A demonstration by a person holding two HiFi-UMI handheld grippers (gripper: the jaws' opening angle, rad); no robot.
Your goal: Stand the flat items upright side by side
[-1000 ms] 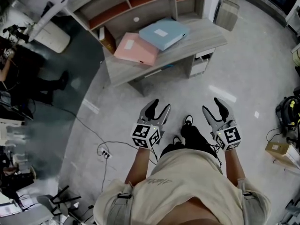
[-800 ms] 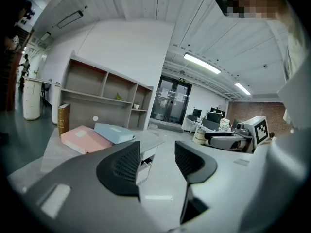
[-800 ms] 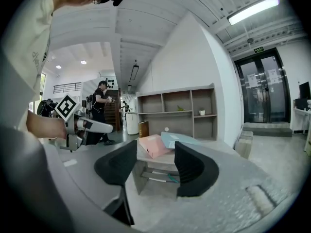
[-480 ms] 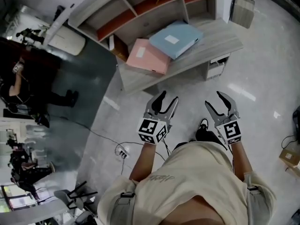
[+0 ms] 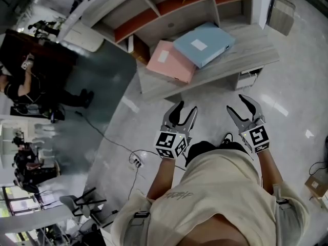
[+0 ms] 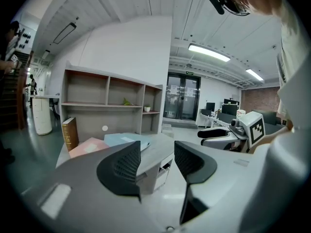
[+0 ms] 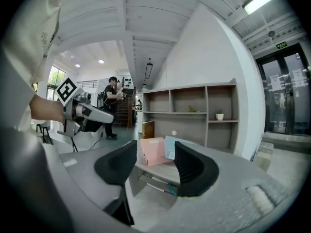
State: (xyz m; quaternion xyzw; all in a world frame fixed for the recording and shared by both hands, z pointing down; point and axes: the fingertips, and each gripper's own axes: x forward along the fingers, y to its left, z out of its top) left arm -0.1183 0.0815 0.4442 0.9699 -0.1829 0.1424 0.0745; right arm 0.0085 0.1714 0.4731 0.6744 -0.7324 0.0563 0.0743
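A: Both folders lie flat on the counter (image 5: 251, 54) — the pink folder (image 5: 171, 61) toward its left end, the blue folder (image 5: 204, 44) at mid-counter, right against it.

B: And the grippers?

A: Both short of the counter's front edge, over the floor (image 5: 297, 101). The left hand-held gripper (image 5: 185, 107) has its jaws partly apart with nothing between them — the right hand-held gripper (image 5: 239, 104) is the same, part open, empty, pointed toward the counter.

Left tool (image 5: 185, 108) and right tool (image 5: 237, 104) side by side, jaws apart
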